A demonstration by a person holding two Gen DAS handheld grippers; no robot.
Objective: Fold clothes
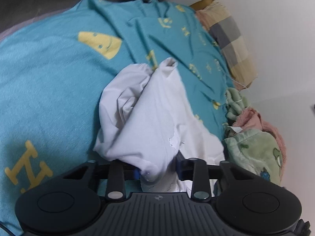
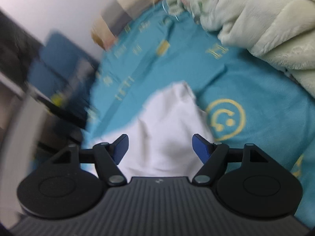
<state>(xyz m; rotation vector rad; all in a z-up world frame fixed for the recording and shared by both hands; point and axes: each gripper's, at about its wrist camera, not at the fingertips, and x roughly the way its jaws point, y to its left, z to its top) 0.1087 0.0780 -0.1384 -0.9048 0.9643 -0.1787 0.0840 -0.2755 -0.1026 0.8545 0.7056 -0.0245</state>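
White garment (image 1: pixel 149 118) lies bunched on the teal bedsheet (image 1: pixel 49 90), beside the green fleece blanket (image 1: pixel 254 149) that sits at the sheet's edge. On that sheet, the left gripper (image 1: pixel 157 172) pinches the garment's near fold; the right gripper (image 2: pixel 160 147) hangs over it, fingers spread apart.

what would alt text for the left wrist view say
The left gripper pinches a bunched white garment between its fingers, over a teal sheet with yellow prints. A green plush blanket and a checked pillow lie along the right edge.
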